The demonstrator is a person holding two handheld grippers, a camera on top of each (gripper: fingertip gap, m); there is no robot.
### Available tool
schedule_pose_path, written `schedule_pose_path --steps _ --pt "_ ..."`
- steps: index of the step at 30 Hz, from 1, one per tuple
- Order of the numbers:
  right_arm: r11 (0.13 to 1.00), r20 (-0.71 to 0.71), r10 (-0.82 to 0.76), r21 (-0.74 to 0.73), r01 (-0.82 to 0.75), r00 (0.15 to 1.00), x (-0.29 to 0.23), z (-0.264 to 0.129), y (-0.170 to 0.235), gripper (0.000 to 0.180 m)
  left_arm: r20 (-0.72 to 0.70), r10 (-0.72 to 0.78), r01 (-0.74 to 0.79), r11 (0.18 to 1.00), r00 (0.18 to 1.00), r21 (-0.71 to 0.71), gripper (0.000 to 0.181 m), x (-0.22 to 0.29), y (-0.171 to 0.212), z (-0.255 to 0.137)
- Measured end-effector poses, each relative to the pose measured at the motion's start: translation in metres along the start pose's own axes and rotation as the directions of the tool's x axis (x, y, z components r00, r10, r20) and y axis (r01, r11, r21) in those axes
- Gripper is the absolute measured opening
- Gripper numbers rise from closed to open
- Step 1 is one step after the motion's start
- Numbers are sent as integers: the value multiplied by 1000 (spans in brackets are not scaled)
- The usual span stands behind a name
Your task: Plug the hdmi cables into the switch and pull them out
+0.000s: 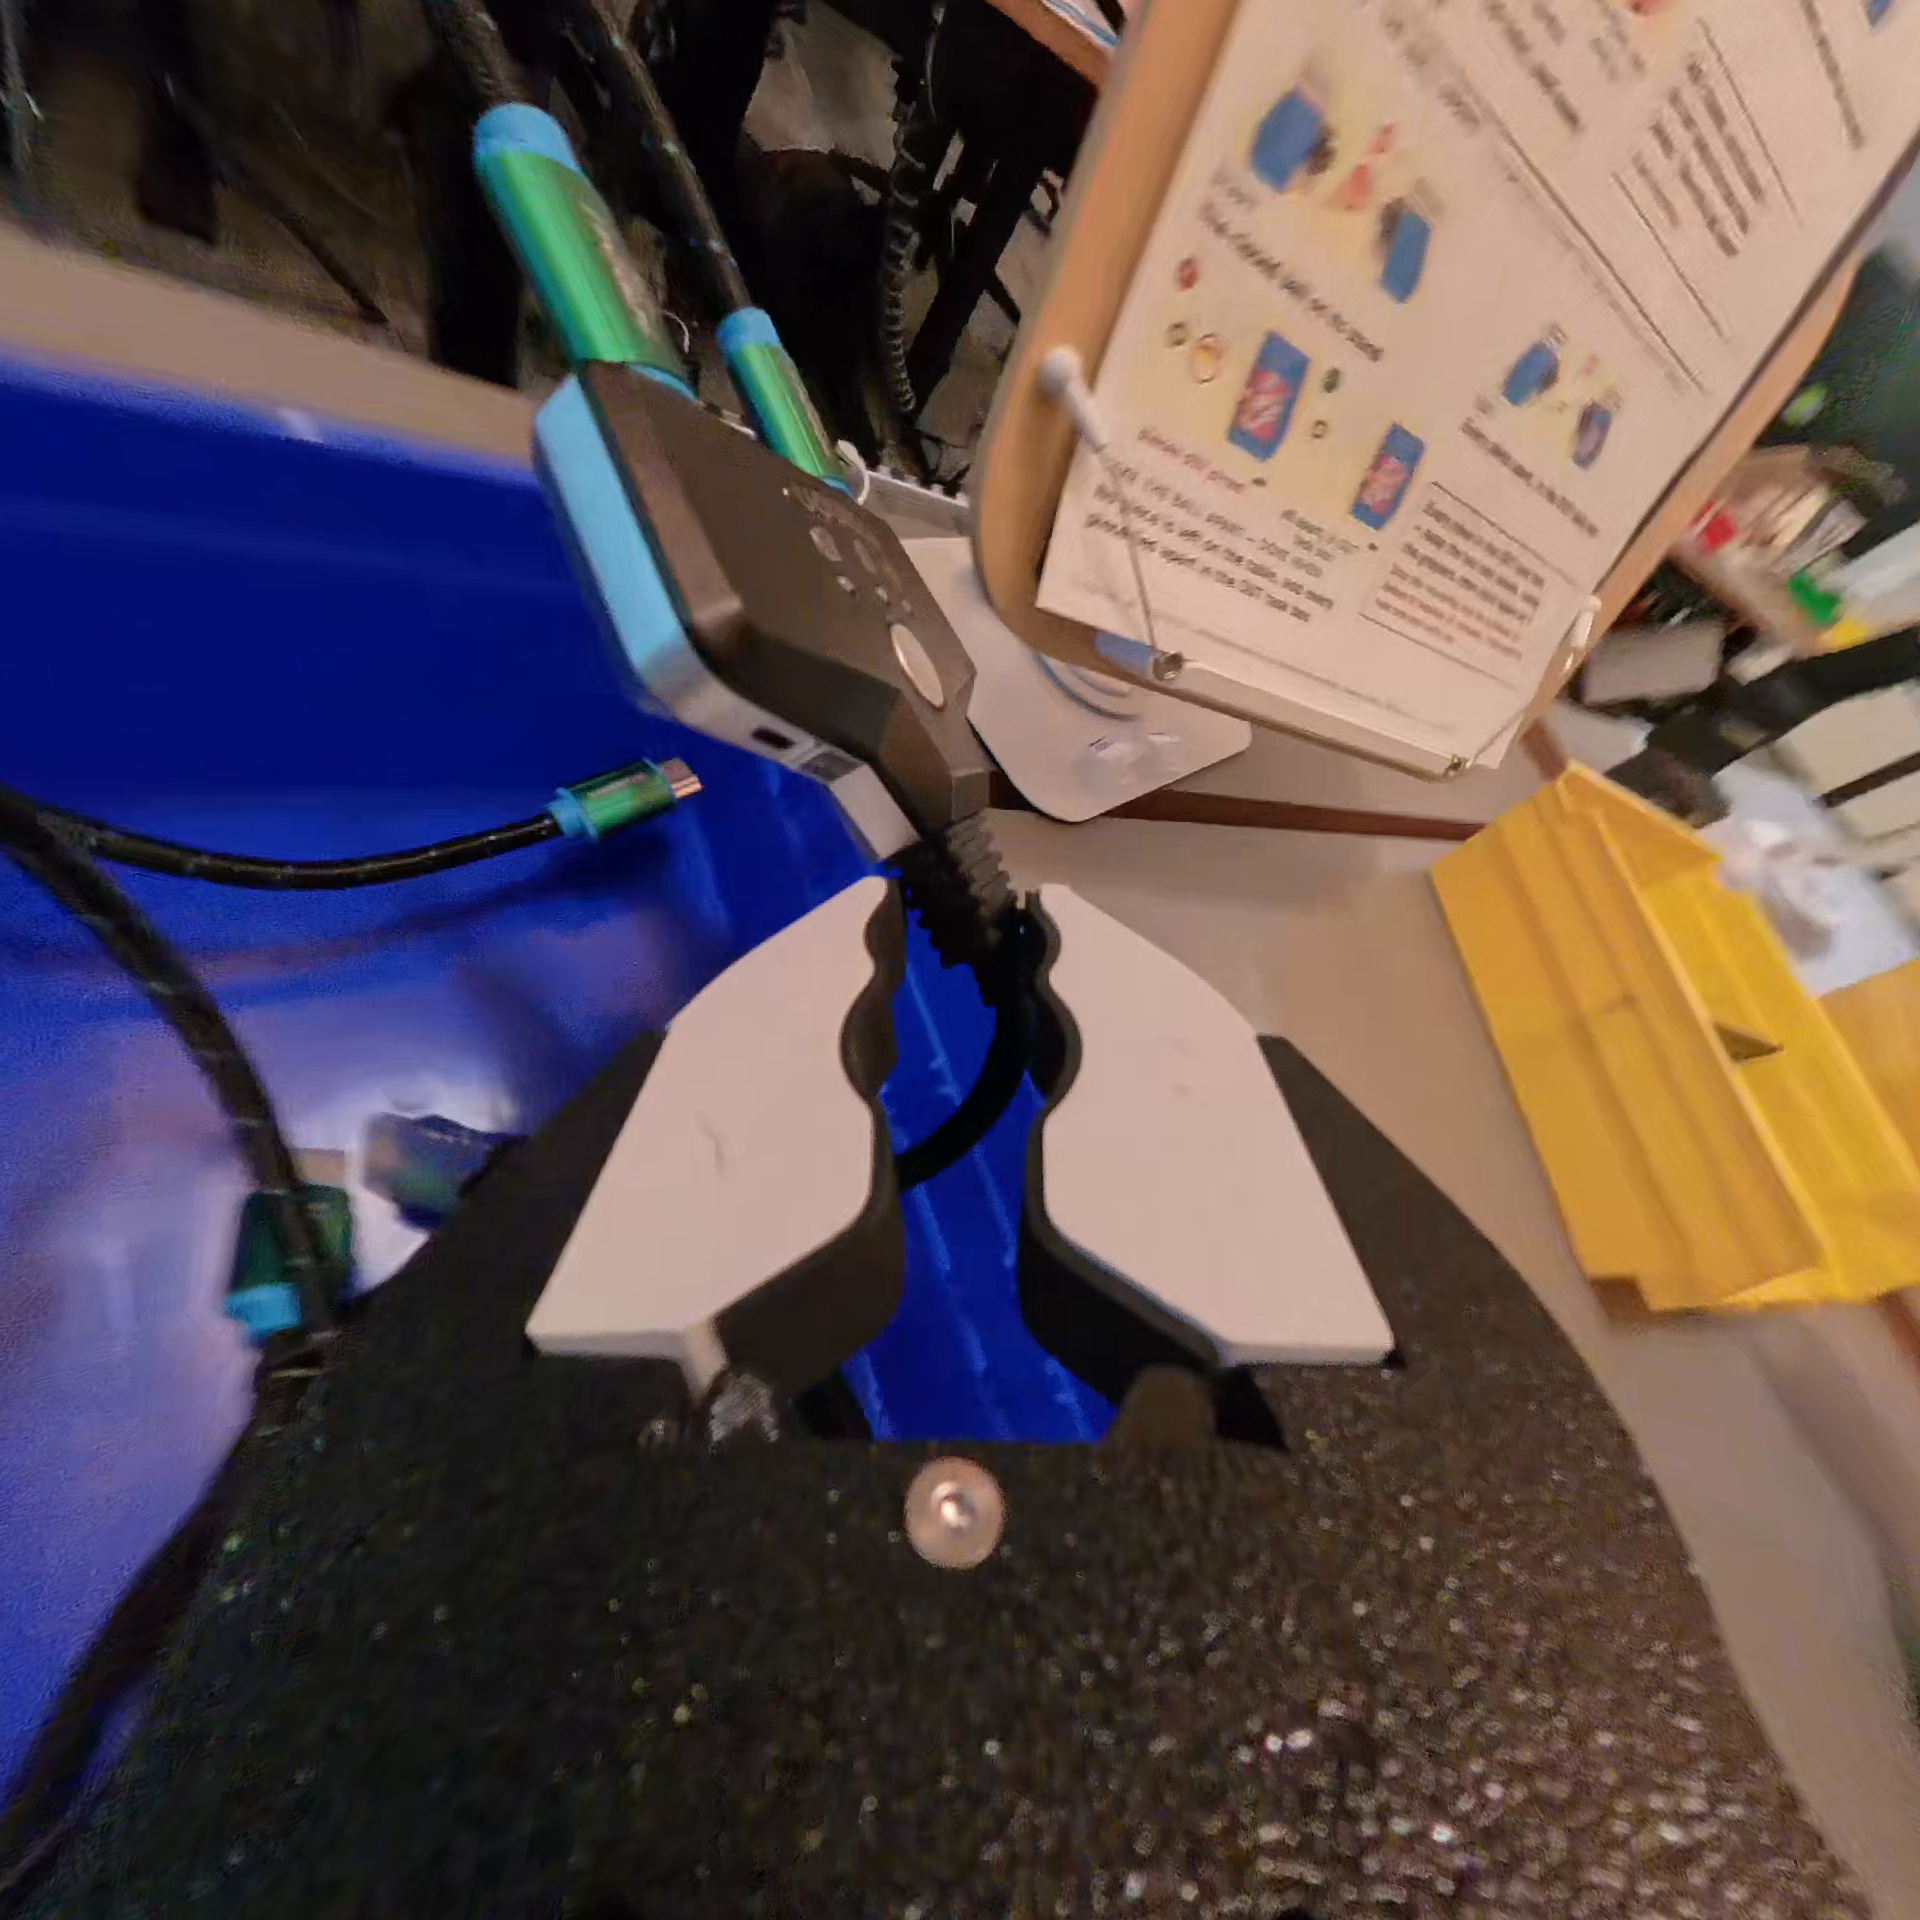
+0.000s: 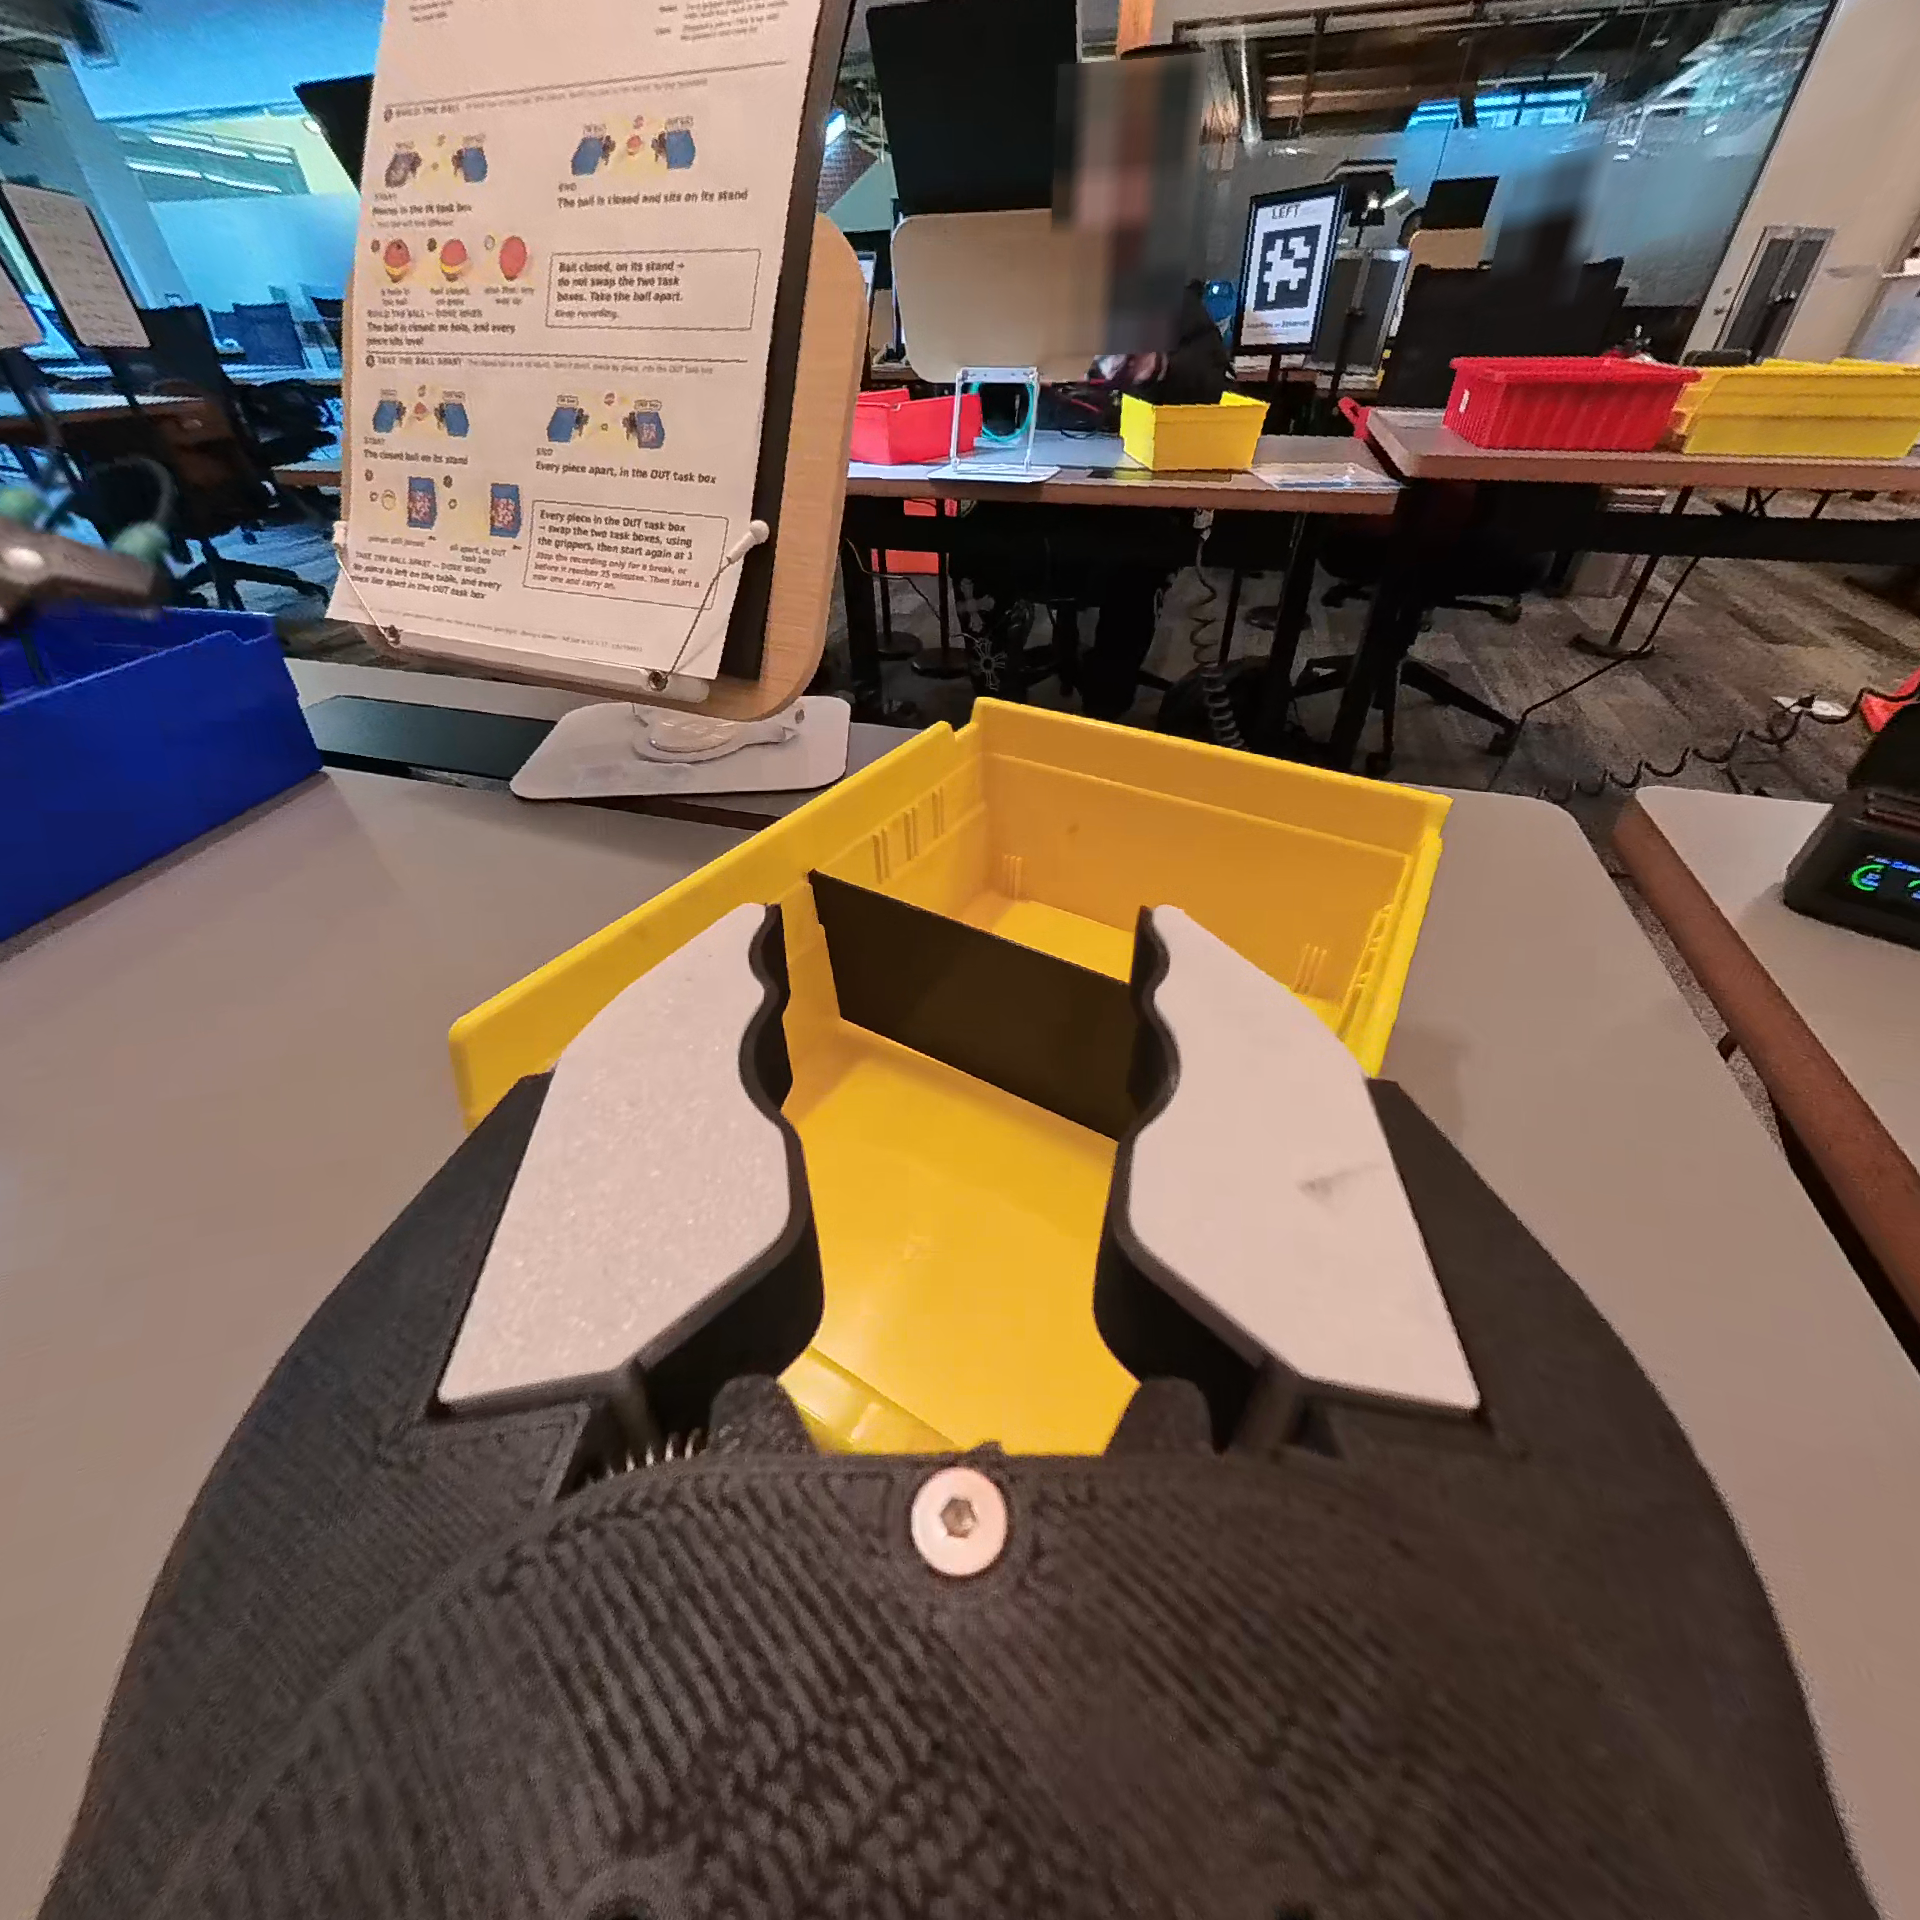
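In the left wrist view, the HDMI switch (image 1: 790, 582) is black with a light-blue side and hangs tilted above the blue bin (image 1: 260, 623). Two green HDMI plugs (image 1: 582, 260) (image 1: 779, 395) sit in its far end. My left gripper (image 1: 966, 914) is shut on the switch's ribbed black cable tail (image 1: 971, 883). A loose small green plug (image 1: 623, 795) hangs at the left. Two more green HDMI plugs (image 1: 291, 1247) lie in the bin. My right gripper (image 2: 958, 935) is open and empty over the yellow bin (image 2: 1195, 769).
The yellow bin has a black divider (image 2: 966, 987) and also shows in the left wrist view (image 1: 1621, 1039). A wooden stand with an instruction sheet (image 2: 582, 343) is behind both bins. The blue bin (image 2: 135, 748) stands at the left. A small device (image 2: 1860, 873) sits on the right-hand table.
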State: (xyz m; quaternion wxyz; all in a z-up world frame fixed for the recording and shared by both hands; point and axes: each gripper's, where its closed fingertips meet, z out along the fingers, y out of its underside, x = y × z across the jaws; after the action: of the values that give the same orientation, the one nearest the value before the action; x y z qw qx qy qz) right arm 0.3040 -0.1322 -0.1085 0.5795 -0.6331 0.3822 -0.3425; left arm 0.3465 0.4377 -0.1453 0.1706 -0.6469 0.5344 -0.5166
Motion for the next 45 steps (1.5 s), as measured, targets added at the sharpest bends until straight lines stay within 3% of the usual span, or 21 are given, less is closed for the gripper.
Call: schedule_pose_path --steps 1,8,13,25,31,34,37,45 --pt "1000 3 -2 -3 2 1000 -2 1 0 63 15 50 -50 999 999 -6 20 7 -8 -8" --pt "999 37 -34 -3 34 999 -18 3 -3 61 -1 322 -322 947 947 0 15 72 -55 -63" --pt "999 61 -48 2 48 997 -28 2 -8 60 -1 395 -395 919 919 11 14 109 -71 -90" --pt "998 76 -54 31 52 996 -30 -7 -20 59 -274 237 -129 924 932 361 14 196 -145 -161" --pt "999 93 -53 16 52 994 -32 -6 -17 59 -391 204 -53 930 897 364 15 238 -173 -199" --pt "998 106 -59 17 58 993 -35 -6 -18 58 -444 204 -98 964 873 249 15 260 -150 -204" --pt "997 145 -69 42 64 987 -45 -7 -23 58 -451 261 -248 965 853 89 16 278 -98 -196" --pt "980 400 -167 168 107 901 -120 -20 -48 71 -644 269 -495 846 716 -197 15 319 61 -172"
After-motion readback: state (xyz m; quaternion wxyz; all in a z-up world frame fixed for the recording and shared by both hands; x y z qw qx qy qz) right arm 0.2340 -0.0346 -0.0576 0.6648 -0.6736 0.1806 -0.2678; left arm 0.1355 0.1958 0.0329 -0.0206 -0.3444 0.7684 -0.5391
